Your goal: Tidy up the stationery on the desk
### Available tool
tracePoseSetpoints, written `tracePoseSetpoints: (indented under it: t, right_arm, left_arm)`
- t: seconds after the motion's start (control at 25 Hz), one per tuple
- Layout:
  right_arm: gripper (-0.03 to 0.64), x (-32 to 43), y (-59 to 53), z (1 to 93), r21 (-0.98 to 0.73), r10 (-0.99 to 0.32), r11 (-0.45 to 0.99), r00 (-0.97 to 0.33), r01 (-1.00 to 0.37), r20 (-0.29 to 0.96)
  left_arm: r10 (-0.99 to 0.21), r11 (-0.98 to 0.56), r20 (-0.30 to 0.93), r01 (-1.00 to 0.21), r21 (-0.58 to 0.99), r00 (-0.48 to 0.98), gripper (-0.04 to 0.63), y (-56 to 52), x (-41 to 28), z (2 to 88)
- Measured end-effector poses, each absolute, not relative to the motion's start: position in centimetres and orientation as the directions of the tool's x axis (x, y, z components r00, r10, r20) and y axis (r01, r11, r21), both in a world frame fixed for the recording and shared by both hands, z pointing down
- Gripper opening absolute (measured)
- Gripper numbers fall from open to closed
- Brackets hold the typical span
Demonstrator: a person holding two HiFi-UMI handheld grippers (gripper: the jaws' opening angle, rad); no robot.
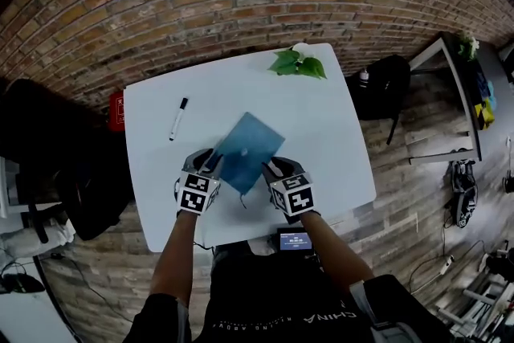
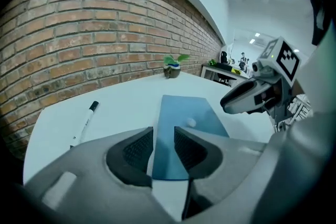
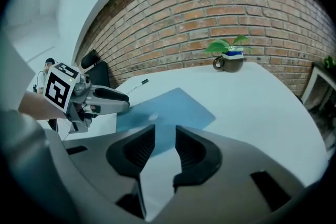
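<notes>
Blue notebook (image 1: 247,150): long axis slanting far-right, just ahead of our left gripper (image 1: 210,163) and right gripper (image 1: 273,169), both equally near (jaws narrowly parted, nothing pinched).

Left gripper (image 2: 163,138), jaws a little apart: straight ahead the blue notebook (image 2: 185,126) lies flat on the white table (image 2: 126,99), nothing standing on it. Off to this claw's left there's bare tabletop, then the marker (image 2: 84,122), well apart. To its right, tight: the right gripper (image 3: 165,138) sits close beside it, blocking a sideways sweep. Ahead of both claws the lane is open until the potted plant (image 3: 229,56) at the brick wall (image 3: 220,8). Right of the right claw, wide bare table.
</notes>
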State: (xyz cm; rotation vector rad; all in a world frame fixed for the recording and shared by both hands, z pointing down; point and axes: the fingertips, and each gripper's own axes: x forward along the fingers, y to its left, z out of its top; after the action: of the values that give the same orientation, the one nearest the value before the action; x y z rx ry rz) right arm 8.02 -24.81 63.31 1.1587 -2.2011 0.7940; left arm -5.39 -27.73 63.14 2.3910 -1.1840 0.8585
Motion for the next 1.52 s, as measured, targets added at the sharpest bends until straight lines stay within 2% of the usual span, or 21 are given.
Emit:
tracePoseSetpoints:
  t: [0.24, 0.56, 0.72, 1.12, 1.52]
  right_arm:
    - [0.167, 8.2, -24.8, 65.8, -0.261, -0.528, 0.402, -0.455, -0.878, 0.717]
    - [0.174, 7.5, -24.3, 66.9, -0.305, -0.512, 0.353, -0.456, -0.884, 0.728]
    - [0.161, 7.8, -24.4, 67.0, -0.308, -0.521, 0.334, -0.447, -0.891, 0.727]
    - [0.144, 8.5, -24.5, 67.2, -0.313, -0.494, 0.361, -0.464, -0.879, 0.735]
    - [0.138, 8.5, -25.9, 67.2, -0.275, -0.447, 0.474, -0.498, -0.836, 0.743]
  left_arm:
    - [-0.533, -0.613, 0.686, -0.785, 0.091, 0.496, 0.114, -28.1, -5.8, 65.7]
    - [-0.498, -0.585, 0.685, -0.789, 0.186, 0.532, 0.115, -28.0, -5.9, 66.2]
    - [-0.492, -0.58, 0.697, -0.793, 0.185, 0.522, 0.114, -27.4, -5.7, 66.3]
    - [-0.508, -0.511, 0.701, -0.83, 0.222, 0.501, 0.114, -24.4, -5.2, 66.4]
    - [-0.526, -0.42, 0.711, -0.869, 0.261, 0.467, 0.115, -20.1, -3.9, 66.5]
